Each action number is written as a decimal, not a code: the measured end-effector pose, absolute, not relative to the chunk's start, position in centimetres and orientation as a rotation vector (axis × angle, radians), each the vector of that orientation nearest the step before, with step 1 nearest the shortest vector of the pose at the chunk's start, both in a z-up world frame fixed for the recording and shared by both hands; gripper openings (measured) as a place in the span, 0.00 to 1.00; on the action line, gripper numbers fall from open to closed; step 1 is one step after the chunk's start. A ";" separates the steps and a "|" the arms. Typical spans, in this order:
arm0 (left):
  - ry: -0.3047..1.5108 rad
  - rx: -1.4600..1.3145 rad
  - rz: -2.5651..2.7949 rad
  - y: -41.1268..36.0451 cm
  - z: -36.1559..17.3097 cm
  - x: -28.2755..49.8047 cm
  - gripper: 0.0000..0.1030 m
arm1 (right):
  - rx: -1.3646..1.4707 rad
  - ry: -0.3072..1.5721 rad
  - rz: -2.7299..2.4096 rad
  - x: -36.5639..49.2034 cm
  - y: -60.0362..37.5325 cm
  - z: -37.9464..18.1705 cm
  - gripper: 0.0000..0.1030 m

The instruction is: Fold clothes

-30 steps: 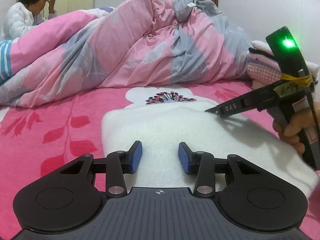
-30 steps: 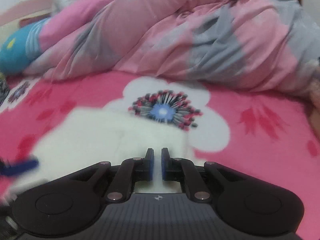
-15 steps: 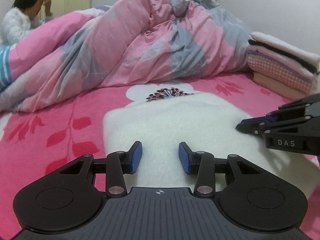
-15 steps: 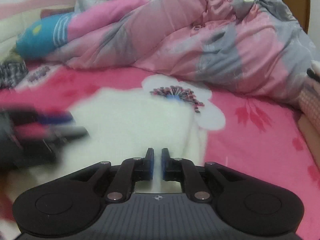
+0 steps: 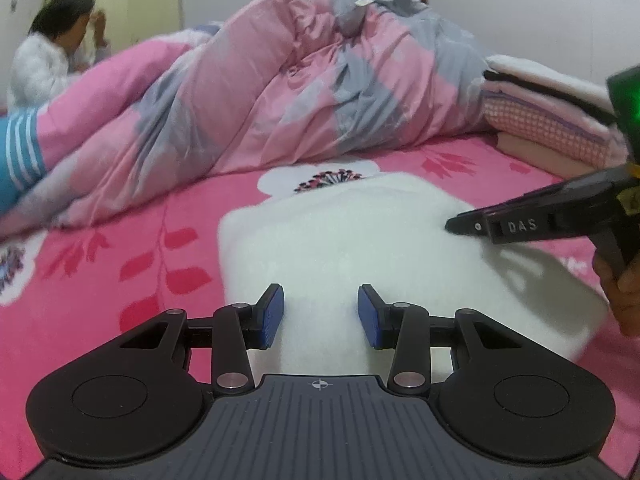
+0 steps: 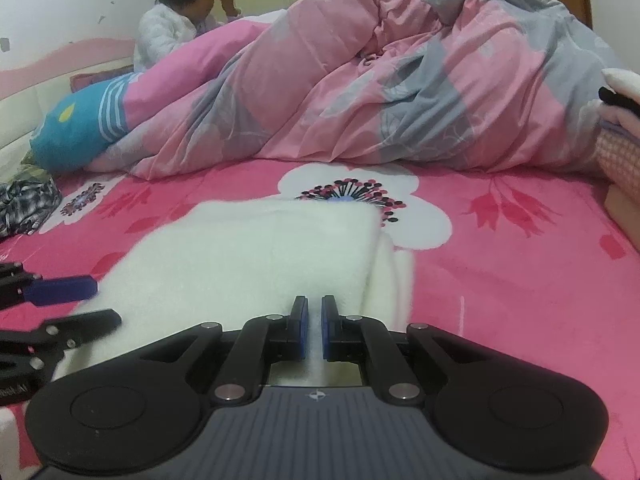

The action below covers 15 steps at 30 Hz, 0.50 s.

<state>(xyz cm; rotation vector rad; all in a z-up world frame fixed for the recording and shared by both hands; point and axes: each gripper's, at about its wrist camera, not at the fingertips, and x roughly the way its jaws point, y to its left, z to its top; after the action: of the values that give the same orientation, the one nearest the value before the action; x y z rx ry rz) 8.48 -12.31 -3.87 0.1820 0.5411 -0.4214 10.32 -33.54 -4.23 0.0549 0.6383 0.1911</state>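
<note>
A white fleece garment (image 5: 360, 232) (image 6: 256, 248) lies folded on the pink flowered bed sheet (image 5: 120, 248). My left gripper (image 5: 320, 312) is open over its near edge, blue pads apart with only the fleece beneath them. It also shows at the left edge of the right wrist view (image 6: 96, 304). My right gripper (image 6: 314, 328) is shut over the garment's right side, where a doubled edge lies. In the left wrist view its closed tip (image 5: 454, 225) hovers at the fleece's right part, held by a hand (image 5: 624, 288). I see no cloth pinched.
A bunched pink and grey quilt (image 5: 300, 80) (image 6: 380, 80) fills the back of the bed. A person in a white jacket (image 6: 168, 32) sits behind it. Folded clothes are stacked at the right (image 5: 552, 120). A blue striped pillow (image 6: 80, 124) and a dark plaid cloth (image 6: 24, 200) lie left.
The right gripper has drawn back across the garment, so more fleece and the left gripper now show in its view. In the left view its tip dipped, then came back up.
</note>
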 end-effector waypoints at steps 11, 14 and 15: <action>0.543 0.160 -0.438 -11.9 -4.2 8.6 0.39 | -0.008 0.613 0.230 4.3 -31.8 -2.2 0.08; 0.538 0.175 -0.434 -12.1 -4.2 8.5 0.39 | 0.034 0.625 0.216 4.3 -32.4 -3.6 0.08; 0.541 0.173 -0.433 -12.1 -4.2 8.5 0.39 | 0.048 0.629 0.211 4.4 -32.6 -4.1 0.08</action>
<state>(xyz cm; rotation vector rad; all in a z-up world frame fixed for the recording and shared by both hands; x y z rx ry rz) 8.54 -12.09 -4.19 0.1733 0.5409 -0.4333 4.37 -32.60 -4.09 0.0478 0.6287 0.2113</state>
